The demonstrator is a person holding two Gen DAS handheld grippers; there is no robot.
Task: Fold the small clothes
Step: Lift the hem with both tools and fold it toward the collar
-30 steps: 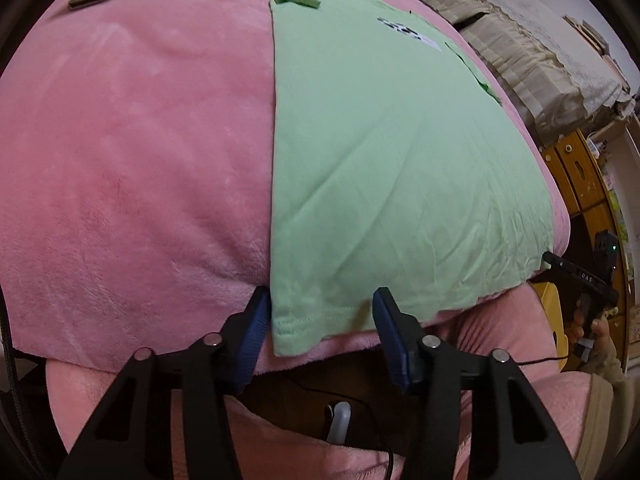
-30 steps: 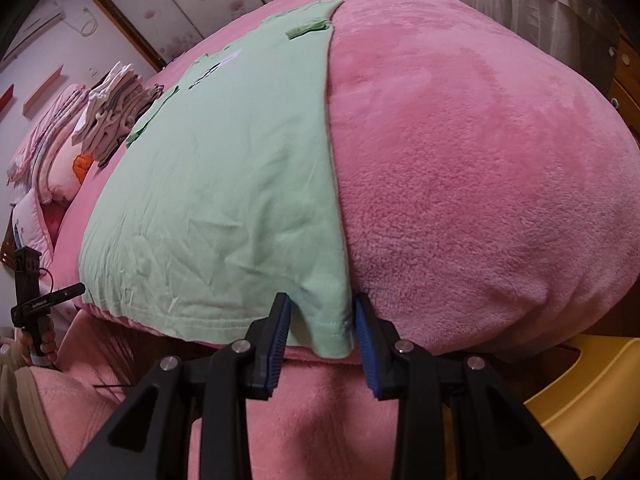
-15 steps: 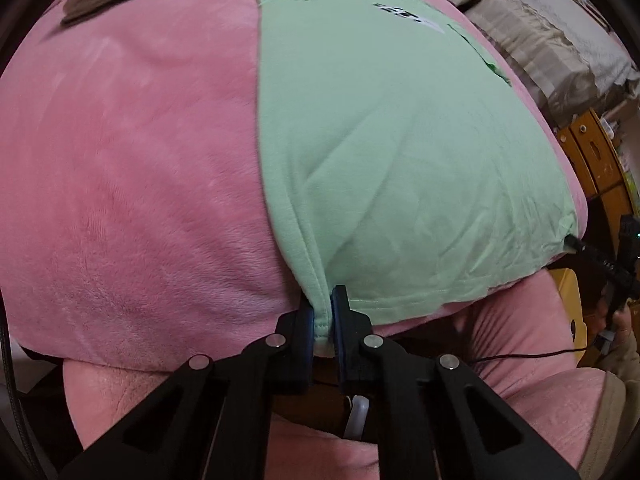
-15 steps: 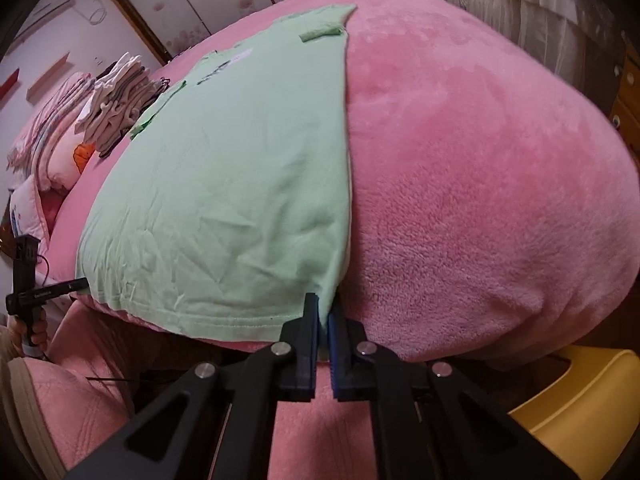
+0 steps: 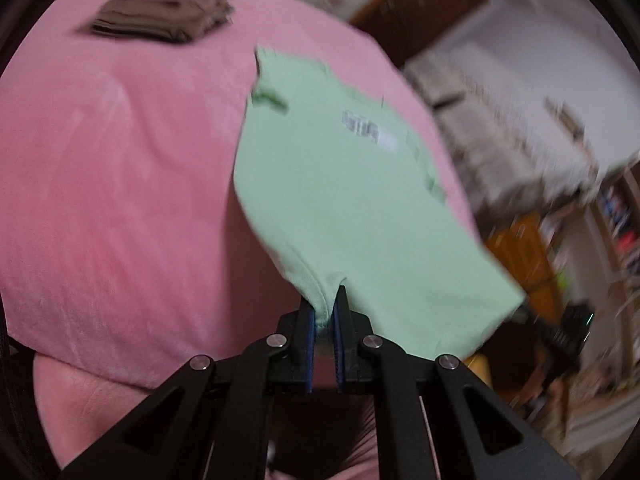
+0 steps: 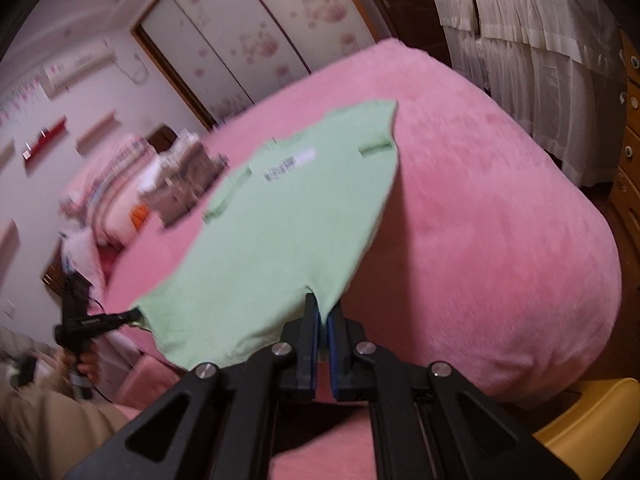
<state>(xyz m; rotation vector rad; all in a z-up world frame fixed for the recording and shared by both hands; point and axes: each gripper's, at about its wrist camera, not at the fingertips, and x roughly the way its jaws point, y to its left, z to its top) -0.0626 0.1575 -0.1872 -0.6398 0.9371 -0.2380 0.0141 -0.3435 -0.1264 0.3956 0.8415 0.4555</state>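
A light green T-shirt (image 5: 344, 200) lies on a pink plush bed (image 5: 120, 200), its near hem lifted off the blanket. My left gripper (image 5: 325, 308) is shut on the hem's left corner. My right gripper (image 6: 323, 314) is shut on the hem's right corner of the same shirt (image 6: 280, 220). The shirt's collar end with a printed label (image 6: 288, 164) still rests on the bed (image 6: 500, 220). The left gripper also shows in the right wrist view (image 6: 96, 324), held at the shirt's other corner. Both views are motion-blurred.
A stack of folded clothes (image 5: 168, 8) sits at the bed's far end, also seen in the right wrist view (image 6: 180, 172) beside pillows. A yellow stool (image 6: 592, 416) stands at lower right. Wooden drawers (image 6: 632, 152) and white curtains (image 6: 520, 40) lie to the right.
Both grippers closed on the shirt's hem corners, then lifted the hem up off the bed; the views have risen and tilted away from the bed edge.
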